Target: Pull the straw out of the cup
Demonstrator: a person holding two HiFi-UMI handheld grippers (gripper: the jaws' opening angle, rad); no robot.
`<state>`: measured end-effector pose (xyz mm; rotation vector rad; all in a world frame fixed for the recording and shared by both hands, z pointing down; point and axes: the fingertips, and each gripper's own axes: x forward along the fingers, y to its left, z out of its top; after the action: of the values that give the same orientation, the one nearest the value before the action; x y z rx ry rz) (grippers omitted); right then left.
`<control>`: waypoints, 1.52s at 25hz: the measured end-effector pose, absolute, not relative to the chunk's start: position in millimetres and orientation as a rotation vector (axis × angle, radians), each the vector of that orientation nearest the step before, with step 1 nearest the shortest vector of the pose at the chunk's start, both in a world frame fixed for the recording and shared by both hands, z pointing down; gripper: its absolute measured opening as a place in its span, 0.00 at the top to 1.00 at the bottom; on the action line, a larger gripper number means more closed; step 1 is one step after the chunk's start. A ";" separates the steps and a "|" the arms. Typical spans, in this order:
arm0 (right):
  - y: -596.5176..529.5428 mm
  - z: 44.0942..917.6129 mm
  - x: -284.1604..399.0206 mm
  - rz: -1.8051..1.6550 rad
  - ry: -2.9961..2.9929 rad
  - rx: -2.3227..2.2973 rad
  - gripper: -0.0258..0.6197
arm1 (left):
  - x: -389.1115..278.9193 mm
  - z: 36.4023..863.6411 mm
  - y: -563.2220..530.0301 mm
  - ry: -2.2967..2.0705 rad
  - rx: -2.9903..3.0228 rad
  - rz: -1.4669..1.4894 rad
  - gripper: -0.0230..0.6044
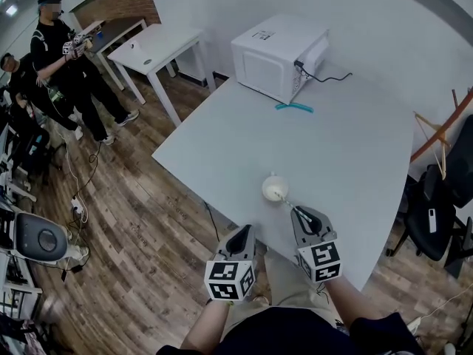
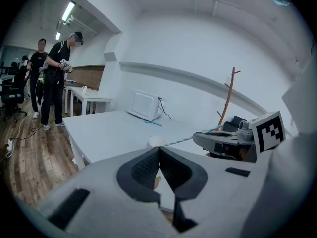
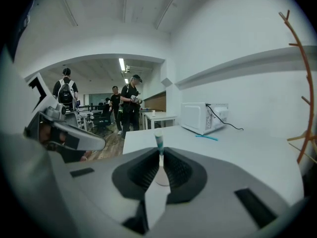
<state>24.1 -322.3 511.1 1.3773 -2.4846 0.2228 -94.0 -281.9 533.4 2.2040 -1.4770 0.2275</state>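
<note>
While we pinch the right gripper's [image 1: 297, 210] fingers [image 3: 143, 170] narrowly on the straw [image 3: 159, 144] by the cup [image 1: 273, 189], our left gripper's [image 1: 245, 231] fingers [image 2: 143, 170] meet, holding nothing.

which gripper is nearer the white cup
Right. The right gripper is just beside the cup, shut on the straw that runs to it; the left gripper is farther back, past the table edge, empty.

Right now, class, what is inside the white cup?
Only a pale interior shows in the cup; the straw, held by the right gripper, reaches its rim. Whether its tip is inside cannot be told.
</note>
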 end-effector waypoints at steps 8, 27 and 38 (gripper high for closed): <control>-281.8 485.5 24.3 0.194 -2.524 1.420 0.89 | -91.2 520.2 -249.8 -1.474 2.236 0.221 0.94; -210.7 458.1 10.6 0.142 -2.598 1.385 0.89 | -85.4 509.0 -199.7 -1.444 2.292 0.214 0.94; -209.0 450.7 9.8 0.123 -2.610 1.390 0.89 | -81.2 505.7 -199.1 -1.440 2.303 0.208 0.94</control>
<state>9.8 -209.0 450.7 1.3900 -2.6100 0.1229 -81.2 -199.1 505.7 2.3026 -1.4397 0.2077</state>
